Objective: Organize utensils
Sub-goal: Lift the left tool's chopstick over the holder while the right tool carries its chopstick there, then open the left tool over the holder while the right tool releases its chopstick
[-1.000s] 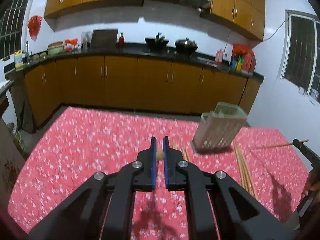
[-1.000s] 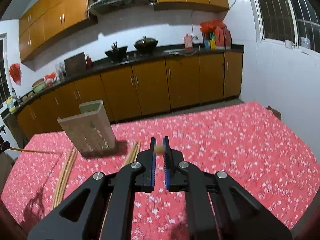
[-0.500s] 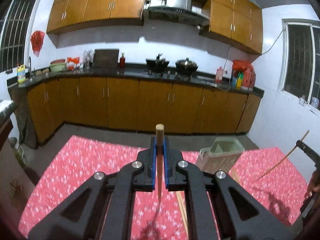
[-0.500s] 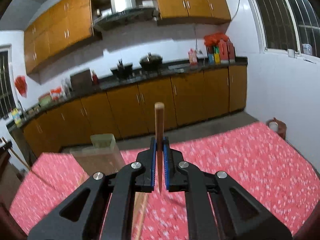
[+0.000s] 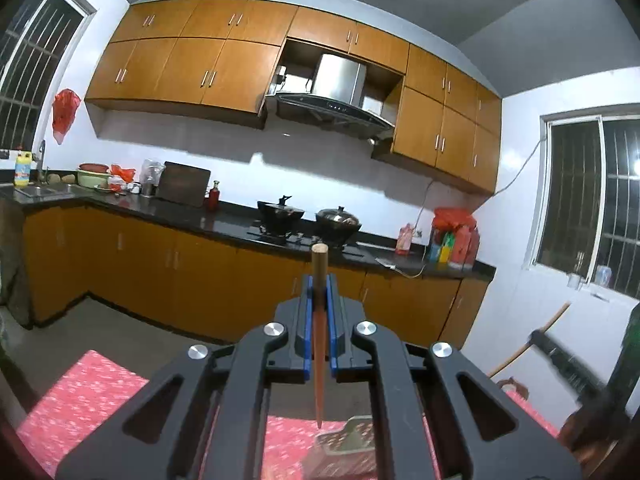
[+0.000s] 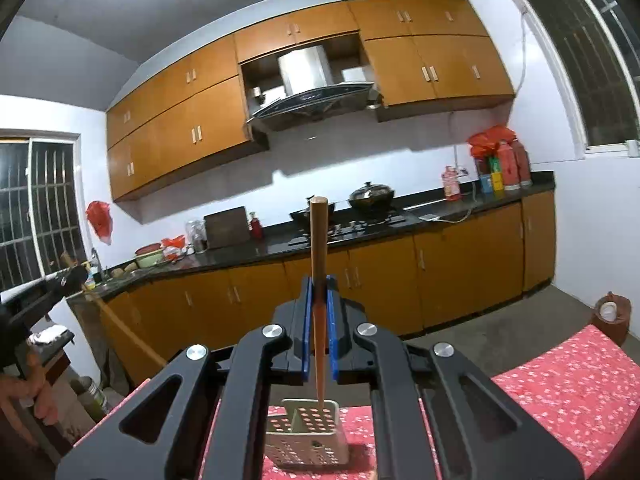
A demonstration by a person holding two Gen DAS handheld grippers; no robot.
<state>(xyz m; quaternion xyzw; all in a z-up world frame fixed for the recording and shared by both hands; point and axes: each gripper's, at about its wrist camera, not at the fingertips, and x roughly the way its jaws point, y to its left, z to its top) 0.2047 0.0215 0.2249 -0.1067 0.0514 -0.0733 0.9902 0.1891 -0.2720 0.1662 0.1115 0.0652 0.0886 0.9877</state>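
a: where are the chopsticks?

b: one in each gripper. the left gripper (image 5: 319, 284) has its blue jaws clamped on a wooden chopstick (image 5: 319, 344), held nearly upright, blunt end up, thin tip hanging down between the black arms.

a: and the other one?

b: same picture. the right gripper (image 6: 319, 284) is pinched tight on its own chopstick (image 6: 318, 280), upright too, its tip hanging just over the open top of the perforated utensil holder (image 6: 306, 436).

a: where does the holder stand?

b: on the table with the red flowered tablecloth (image 6: 560, 384). from the left camera only a blurred corner of the holder shows, low down, below the chopstick tip.

a: can the two grippers see each other?

b: yes. in the left view the right one shows blurred at the right edge with its stick slanting up. in the right view the left one sits at the left edge, a hand (image 6: 24, 392) gripping below it.

a: and behind all that?

b: orange kitchen cabinets (image 5: 192, 68), a black countertop (image 5: 224, 224) with two woks on the stove, a steel range hood (image 6: 308, 88) and barred windows.
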